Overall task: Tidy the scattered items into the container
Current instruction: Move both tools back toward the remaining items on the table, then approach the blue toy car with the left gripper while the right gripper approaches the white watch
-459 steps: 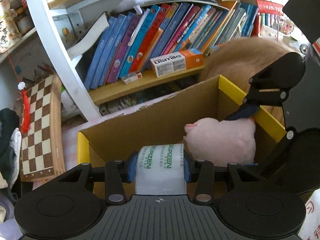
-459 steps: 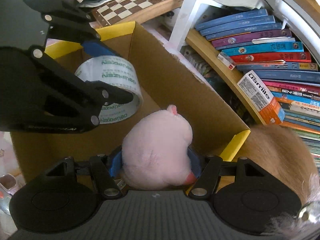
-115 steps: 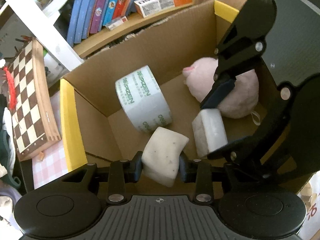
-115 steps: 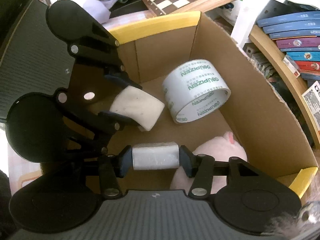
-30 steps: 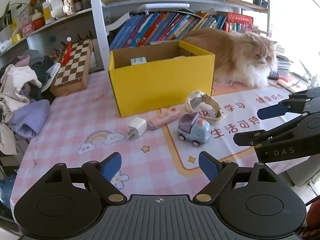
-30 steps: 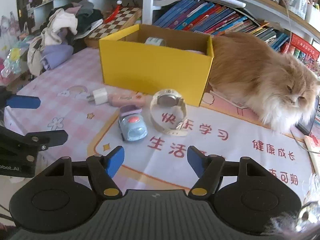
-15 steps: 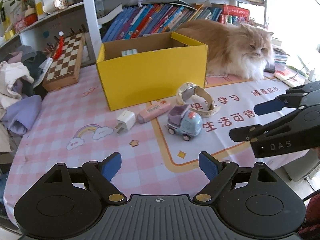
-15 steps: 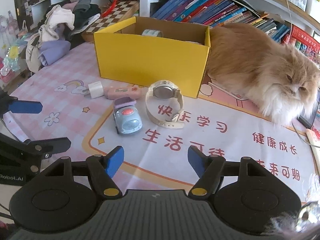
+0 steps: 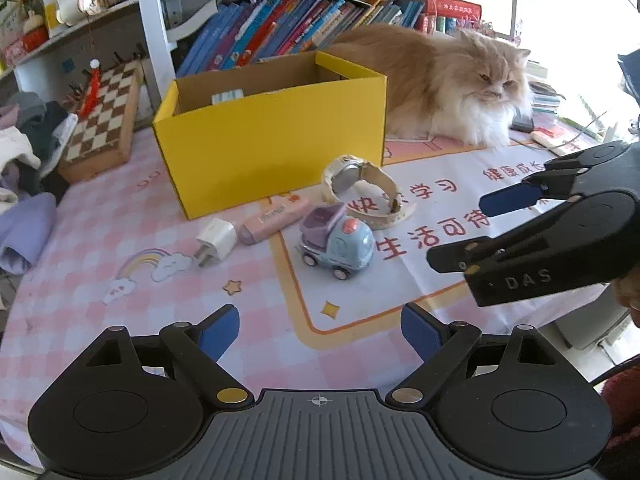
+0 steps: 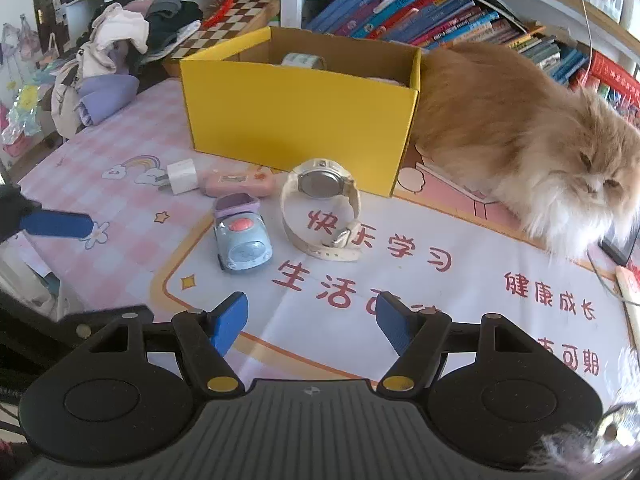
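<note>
A yellow cardboard box (image 9: 272,144) (image 10: 296,120) stands on the table with a tape roll (image 10: 301,60) showing inside. In front of it lie a white charger plug (image 9: 216,240) (image 10: 182,176), a pink eraser (image 9: 276,218) (image 10: 238,183), a blue and purple toy truck (image 9: 336,242) (image 10: 240,238) and a cream wristwatch (image 9: 362,188) (image 10: 322,208). My left gripper (image 9: 320,330) is open and empty, short of the truck. My right gripper (image 10: 312,324) is open and empty, short of the truck and watch; it also shows in the left wrist view (image 9: 492,232).
A long-haired orange cat (image 9: 448,84) (image 10: 520,136) lies right of the box. A chessboard (image 9: 104,120) and a pile of clothes (image 10: 112,64) are at the left. Bookshelves (image 9: 280,28) stand behind. The table has a pink checked mat (image 9: 120,280).
Both grippers have moved closer to the items on the table; the box, truck and watch look larger. Both stay open and empty.
</note>
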A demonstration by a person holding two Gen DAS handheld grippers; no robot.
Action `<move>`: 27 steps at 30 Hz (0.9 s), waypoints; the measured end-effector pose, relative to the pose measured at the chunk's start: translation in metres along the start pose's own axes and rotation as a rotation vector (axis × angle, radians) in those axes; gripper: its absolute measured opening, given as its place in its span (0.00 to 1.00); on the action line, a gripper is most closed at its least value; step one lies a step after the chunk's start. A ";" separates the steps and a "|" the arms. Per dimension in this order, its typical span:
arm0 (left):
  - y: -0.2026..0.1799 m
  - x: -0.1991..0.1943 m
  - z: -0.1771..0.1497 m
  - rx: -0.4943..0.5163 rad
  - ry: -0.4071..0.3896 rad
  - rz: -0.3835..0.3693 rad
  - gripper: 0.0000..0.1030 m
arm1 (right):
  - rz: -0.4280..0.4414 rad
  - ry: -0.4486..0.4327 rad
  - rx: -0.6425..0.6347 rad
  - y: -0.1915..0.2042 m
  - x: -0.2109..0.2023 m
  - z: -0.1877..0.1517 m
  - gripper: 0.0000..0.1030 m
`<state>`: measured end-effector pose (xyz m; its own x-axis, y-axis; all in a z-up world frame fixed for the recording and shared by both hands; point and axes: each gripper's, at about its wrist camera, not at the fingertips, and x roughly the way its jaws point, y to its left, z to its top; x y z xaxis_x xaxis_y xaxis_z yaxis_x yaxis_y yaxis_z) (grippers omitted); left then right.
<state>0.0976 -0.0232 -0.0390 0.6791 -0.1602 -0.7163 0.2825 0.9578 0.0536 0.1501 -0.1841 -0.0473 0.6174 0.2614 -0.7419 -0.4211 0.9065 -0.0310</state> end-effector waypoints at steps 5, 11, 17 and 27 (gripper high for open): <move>-0.007 0.004 0.002 0.029 -0.005 -0.015 0.88 | 0.005 0.000 -0.014 -0.001 0.001 0.002 0.67; -0.008 0.008 0.005 0.042 -0.004 -0.027 0.88 | 0.001 -0.001 -0.017 -0.003 0.004 0.004 0.67; -0.010 0.012 0.009 0.054 -0.003 -0.038 0.88 | 0.005 -0.001 -0.015 -0.006 0.006 0.008 0.67; -0.008 0.019 0.011 0.043 0.013 -0.031 0.88 | 0.008 0.002 -0.017 -0.009 0.009 0.011 0.67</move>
<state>0.1157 -0.0369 -0.0452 0.6610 -0.1864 -0.7268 0.3324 0.9412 0.0609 0.1668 -0.1859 -0.0461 0.6126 0.2679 -0.7436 -0.4375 0.8984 -0.0367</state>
